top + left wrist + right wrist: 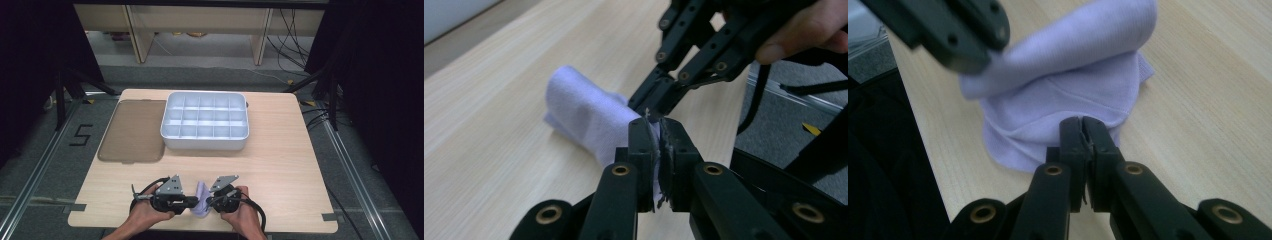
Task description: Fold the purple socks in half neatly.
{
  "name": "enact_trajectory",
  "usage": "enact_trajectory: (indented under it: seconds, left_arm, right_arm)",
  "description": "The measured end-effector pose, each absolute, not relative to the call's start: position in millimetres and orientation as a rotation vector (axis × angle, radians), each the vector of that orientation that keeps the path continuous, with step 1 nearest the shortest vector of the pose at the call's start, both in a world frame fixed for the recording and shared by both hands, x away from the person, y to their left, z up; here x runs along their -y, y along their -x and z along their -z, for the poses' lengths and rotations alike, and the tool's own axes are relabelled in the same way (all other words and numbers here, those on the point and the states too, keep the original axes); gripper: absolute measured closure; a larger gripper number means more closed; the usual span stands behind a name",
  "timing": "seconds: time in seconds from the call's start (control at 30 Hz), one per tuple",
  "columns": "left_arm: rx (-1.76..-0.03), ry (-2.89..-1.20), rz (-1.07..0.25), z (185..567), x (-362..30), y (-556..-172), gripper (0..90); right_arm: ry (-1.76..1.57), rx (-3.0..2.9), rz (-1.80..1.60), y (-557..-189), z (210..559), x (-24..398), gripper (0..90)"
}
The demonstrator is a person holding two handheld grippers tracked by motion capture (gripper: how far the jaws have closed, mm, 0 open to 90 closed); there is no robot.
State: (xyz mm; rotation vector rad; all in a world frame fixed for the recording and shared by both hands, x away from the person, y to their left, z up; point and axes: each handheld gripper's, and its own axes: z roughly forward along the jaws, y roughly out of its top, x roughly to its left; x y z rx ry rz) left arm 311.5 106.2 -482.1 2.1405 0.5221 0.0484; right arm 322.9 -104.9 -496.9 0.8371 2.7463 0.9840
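A pale lilac cloth lies bunched near the table's front edge, between my two grippers. My left gripper comes at it from the left, my right gripper from the right. In the left gripper view the left gripper is shut on a thin edge of the cloth, and the right gripper pinches the same end just beyond. In the right gripper view the right gripper is shut on the hem of the cloth, with the left gripper's blurred jaws at the upper left.
A white tray with several compartments stands at the middle back of the wooden table. A brown translucent lid lies flat to its left. The person's hands come in over the front edge.
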Motion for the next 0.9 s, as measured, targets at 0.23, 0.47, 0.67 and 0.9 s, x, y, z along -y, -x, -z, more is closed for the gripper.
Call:
enact_trajectory:
  seconds: [0.23,0.47,0.67,0.9]
  left_arm:
    - [-0.489,-2.176,-0.018,490.2,-92.0,-307.4,83.9]
    - [-0.461,-2.220,-0.029,498.8,-85.1,-309.1,83.9]
    - [-0.461,-2.205,-0.012,504.2,-81.5,-308.2,83.8]
    - [-0.457,-2.222,-0.024,503.8,-82.5,-308.6,83.7]
  right_arm:
    - [-0.905,-2.752,-0.975,-321.6,494.5,108.5,87.3]
    - [-0.899,-2.707,-1.007,-324.0,486.6,116.4,87.1]
    - [-0.850,-2.617,-1.076,-327.7,469.1,122.8,87.0]
    - [-0.777,-2.611,-1.134,-333.4,461.1,105.9,87.1]
